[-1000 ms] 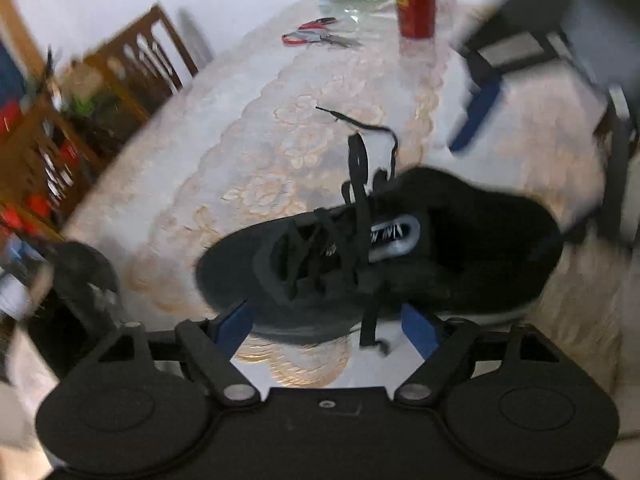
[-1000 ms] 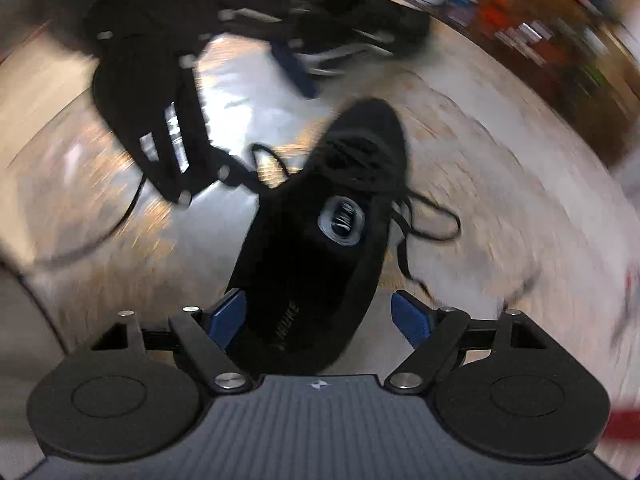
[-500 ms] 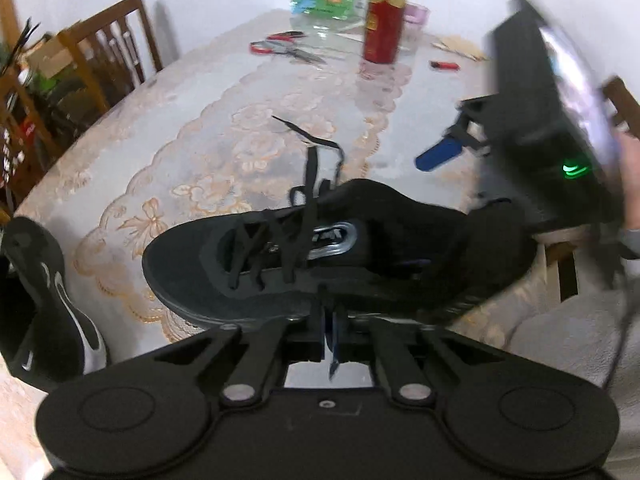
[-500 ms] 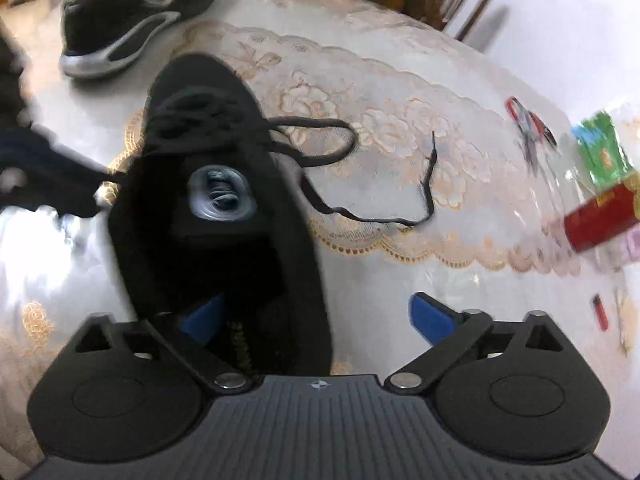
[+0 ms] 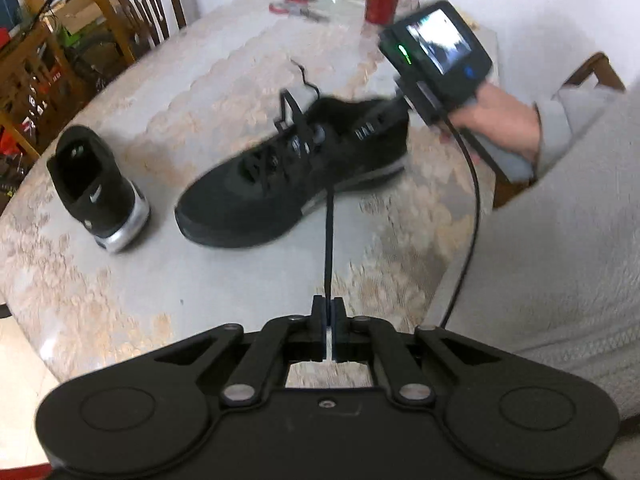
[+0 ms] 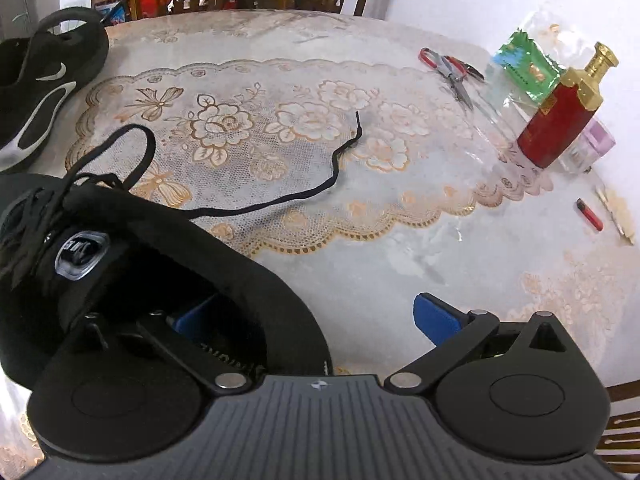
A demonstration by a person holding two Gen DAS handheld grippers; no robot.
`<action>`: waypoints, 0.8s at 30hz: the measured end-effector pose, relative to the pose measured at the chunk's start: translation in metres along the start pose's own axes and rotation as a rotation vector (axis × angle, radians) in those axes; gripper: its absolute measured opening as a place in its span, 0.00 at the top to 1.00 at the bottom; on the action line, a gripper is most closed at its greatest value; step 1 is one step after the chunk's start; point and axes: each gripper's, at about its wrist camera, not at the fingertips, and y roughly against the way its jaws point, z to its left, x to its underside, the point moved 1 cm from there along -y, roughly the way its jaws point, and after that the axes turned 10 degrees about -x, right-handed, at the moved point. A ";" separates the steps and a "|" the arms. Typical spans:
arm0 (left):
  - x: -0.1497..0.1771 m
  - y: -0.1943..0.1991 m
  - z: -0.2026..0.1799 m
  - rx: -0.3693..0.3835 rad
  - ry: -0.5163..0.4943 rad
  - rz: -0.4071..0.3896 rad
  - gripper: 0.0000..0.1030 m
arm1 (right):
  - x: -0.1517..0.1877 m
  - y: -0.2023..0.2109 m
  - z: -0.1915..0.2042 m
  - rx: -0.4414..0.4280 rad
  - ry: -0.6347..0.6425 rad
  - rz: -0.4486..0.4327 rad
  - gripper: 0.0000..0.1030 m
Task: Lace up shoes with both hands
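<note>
Left tool [image 5: 328,312] now pulls lace [image 5: 329,240] taut

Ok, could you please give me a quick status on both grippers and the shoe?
Left gripper shut on lace, pulled taut. Right gripper open, one finger inside shoe heel. Other lace end loose on table.

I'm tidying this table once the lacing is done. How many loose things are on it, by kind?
Black shoes: 2
Red-handled scissors: 1
Red bottle with gold cap: 1
Green packet: 1
Red lighter: 1
Small clear pink-topped container: 1
Total: 7
</note>
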 end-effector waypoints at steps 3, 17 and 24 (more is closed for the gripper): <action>-0.010 -0.011 -0.012 -0.003 -0.043 -0.012 0.56 | 0.000 0.005 0.000 0.007 -0.002 0.007 0.00; -0.099 -0.101 -0.004 0.038 0.116 -0.067 0.98 | 0.004 0.006 -0.014 -0.108 -0.084 0.028 0.00; -0.076 -0.062 -0.019 0.123 0.054 -0.026 0.99 | 0.004 0.006 0.001 -0.010 -0.097 -0.013 0.00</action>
